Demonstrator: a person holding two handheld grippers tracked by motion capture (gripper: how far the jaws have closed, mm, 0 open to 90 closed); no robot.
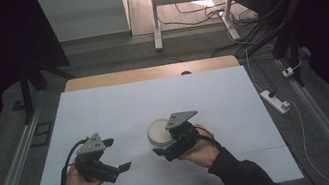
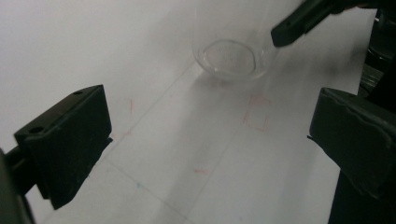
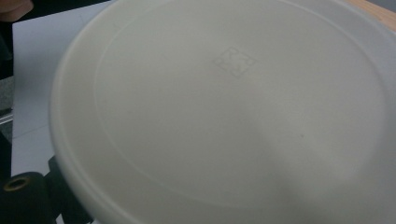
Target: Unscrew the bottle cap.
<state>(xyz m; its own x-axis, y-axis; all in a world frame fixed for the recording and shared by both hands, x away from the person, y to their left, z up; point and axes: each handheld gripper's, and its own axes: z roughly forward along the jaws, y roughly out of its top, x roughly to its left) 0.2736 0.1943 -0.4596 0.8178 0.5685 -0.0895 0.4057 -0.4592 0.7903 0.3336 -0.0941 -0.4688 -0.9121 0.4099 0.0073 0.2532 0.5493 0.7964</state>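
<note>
While the person's two forearms come in from the bottom of the high view, the right gripper point(image 1: 163, 152) sits just right of the middle of the white paper-covered surface point(image 1: 105, 112), with a round, white, shallow plastic lid point(image 1: 158, 131) right at its front end; from above, the lid lies between the gripper's grey three-cornered plate and its forward jaw tip, touching or overlapping them; in the right gripper view that same lid point(image 3: 224, 116) looms huge and tilted, its raised rim running across the frame and a small embossed square mark near its centre; one black jaw peeks out under the lid's lower left edge, apparently bearing on the rim, though whether the jaws are truly pinching it I cannot tell from these angles; over on the left, the left gripper point(image 1: 117, 155) rests low in the person's hand, well apart from the lid, jaws spread wide with nothing between them; the left gripper view confirms it, both black jaws standing far apart over bare surface with faint red and blue pen marks; farther off in that view stands a small, clear, round plastic cup point(image 2: 231, 58), with the tip of the right gripper hanging just above and beside it.
</note>
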